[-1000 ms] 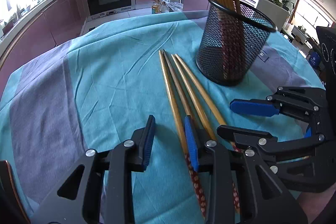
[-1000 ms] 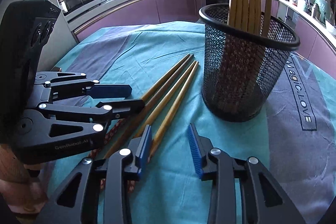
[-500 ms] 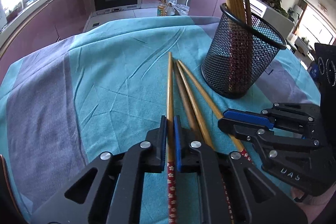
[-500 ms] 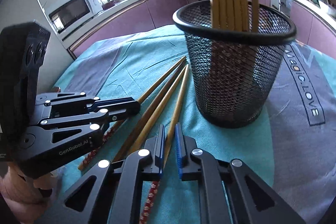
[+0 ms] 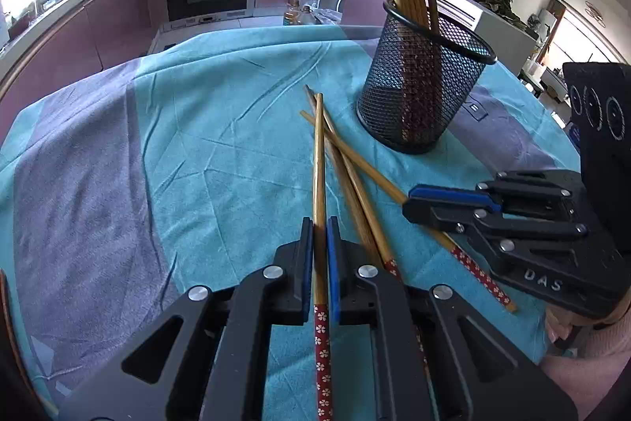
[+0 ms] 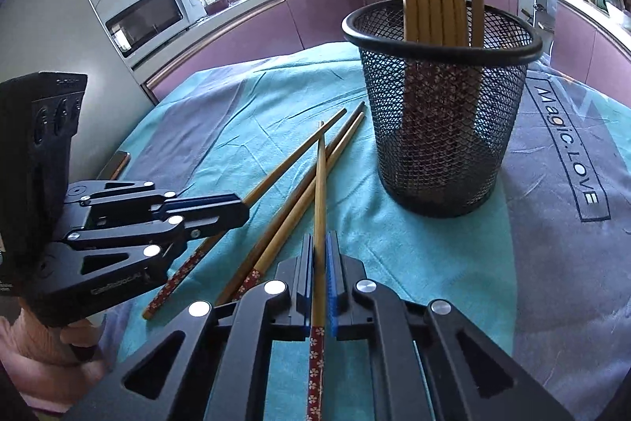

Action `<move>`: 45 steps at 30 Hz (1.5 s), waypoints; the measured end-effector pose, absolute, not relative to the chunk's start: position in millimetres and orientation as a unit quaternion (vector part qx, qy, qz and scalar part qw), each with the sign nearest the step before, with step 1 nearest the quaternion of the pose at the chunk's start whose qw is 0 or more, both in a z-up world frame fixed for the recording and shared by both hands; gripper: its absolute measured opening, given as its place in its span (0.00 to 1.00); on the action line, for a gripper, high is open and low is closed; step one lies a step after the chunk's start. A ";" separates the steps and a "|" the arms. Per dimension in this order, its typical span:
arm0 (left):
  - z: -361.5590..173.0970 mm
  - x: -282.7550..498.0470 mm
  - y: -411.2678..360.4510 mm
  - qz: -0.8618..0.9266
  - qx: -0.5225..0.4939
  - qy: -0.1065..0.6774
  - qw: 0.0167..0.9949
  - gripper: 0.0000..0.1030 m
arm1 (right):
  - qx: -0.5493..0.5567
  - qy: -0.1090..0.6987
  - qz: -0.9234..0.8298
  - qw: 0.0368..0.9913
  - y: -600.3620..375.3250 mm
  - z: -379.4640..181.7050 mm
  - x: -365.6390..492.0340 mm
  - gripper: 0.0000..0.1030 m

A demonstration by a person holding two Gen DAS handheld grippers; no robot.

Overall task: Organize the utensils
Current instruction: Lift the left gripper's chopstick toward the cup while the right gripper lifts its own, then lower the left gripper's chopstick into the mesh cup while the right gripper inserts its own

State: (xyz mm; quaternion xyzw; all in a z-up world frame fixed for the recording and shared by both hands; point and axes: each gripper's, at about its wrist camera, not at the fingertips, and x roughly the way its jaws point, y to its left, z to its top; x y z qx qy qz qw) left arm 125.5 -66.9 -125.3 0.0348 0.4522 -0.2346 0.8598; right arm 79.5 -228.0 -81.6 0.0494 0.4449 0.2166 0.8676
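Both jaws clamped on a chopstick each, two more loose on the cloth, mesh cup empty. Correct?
Not quite: the mesh cup isn't empty, the right wrist view shows several chopsticks standing in it. The rest holds: left gripper and right gripper each clamp one chopstick, two loose chopsticks lie on the cloth.

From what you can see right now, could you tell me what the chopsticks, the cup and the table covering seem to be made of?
The chopsticks look like bamboo or wood: tan, faintly glossy shafts, with handle ends wrapped or painted in a red flower pattern. The cup looks like black coated metal mesh with a smooth rolled rim; you can see through it. The tablecloth is a soft matte woven fabric, creased, teal and grey.
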 end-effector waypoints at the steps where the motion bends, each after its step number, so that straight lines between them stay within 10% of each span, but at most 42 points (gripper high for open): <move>1: -126.6 126.5 -67.9 -0.239 0.036 0.457 0.856 0.08 | 0.047 0.445 0.216 0.868 -225.8 -82.0 80.4 0.06; 45: 7.7 98.7 -42.2 -0.343 -0.035 0.334 0.877 0.07 | 0.106 0.301 0.249 0.914 -283.5 14.0 46.7 0.06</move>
